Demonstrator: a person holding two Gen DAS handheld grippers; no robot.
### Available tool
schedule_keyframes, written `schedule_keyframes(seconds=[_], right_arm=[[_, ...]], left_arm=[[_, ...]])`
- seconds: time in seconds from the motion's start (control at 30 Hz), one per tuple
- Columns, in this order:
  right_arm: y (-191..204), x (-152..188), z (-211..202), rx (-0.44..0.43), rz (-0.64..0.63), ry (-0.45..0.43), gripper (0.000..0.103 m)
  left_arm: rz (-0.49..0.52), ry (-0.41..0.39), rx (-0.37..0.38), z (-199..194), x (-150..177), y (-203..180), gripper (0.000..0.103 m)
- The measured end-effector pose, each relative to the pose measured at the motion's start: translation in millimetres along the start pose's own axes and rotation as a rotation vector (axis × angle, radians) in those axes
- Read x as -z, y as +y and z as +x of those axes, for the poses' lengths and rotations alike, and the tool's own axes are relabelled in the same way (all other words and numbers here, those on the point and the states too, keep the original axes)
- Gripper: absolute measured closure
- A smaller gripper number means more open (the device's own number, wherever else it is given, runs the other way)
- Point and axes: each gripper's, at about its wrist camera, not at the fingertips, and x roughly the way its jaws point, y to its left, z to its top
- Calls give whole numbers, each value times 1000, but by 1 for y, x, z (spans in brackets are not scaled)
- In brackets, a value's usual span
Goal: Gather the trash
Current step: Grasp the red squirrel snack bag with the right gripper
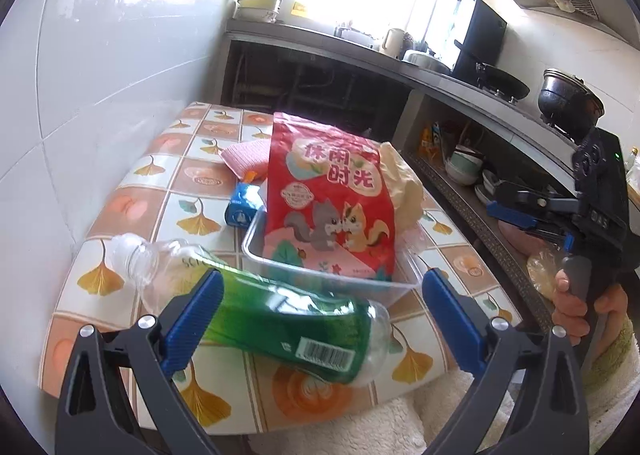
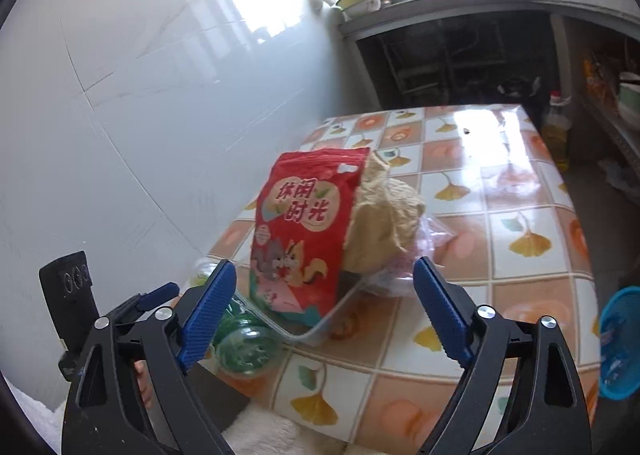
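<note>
Nearest me, my left gripper (image 1: pixel 320 319) stands with its jaws wide apart on either side of the bottle (image 1: pixel 280 315), which lies on its side at the near edge of the table (image 1: pixel 132 191); the pads flank its green label, though I cannot tell whether the left pad touches it. My right gripper (image 2: pixel 324 315) is also spread, with nothing between its pads, and it hangs over the near table edge facing the tray (image 2: pixel 312 329). That clear tray sits just behind the bottle, and the bottle lies across its front. In it a red snack bag (image 1: pixel 332 199) stands upright, with crumpled tan paper (image 2: pixel 380 223) leaning against its right side and some clear plastic film (image 2: pixel 400 275) beneath that. Left of the tray I see a small blue pack (image 1: pixel 242 207) and, behind it, a pink cloth (image 1: pixel 246 155). At the right edge of the right wrist view, a blue basket (image 2: pixel 620 339) shows beside the table. Beyond the table, a dark counter (image 1: pixel 460 83) carries a wok (image 1: pixel 504 83), a pot (image 1: pixel 568 99) and a kettle (image 1: pixel 392 41).
</note>
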Motion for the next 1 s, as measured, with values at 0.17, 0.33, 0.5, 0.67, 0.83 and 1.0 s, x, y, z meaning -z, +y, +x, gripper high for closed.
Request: schedule_keyframes(seconds=[0.17,0.33,0.5,0.67,0.83,1.0], right_arm=[[4,-25,42,-71,26,63,40],[-8,-49,76,-101,107,110,54],[-22,-59,69,-106,163,69,55],[-37,-57,57,-95,177,49,55],[-52,-50,54,-100,200,32,55],[-61,-42,52,-107,210,38,55]], left_arm=[[27,-36,-24,9,-14,4,6],[14,-32,-39,24,-33,11,6],[13,-10,-50,44,-77,25,6],[-30,158,118,92,-125,43,6],[-60,323,109,151,-154,62,6],[-160,431,168,193,-164,89,9]])
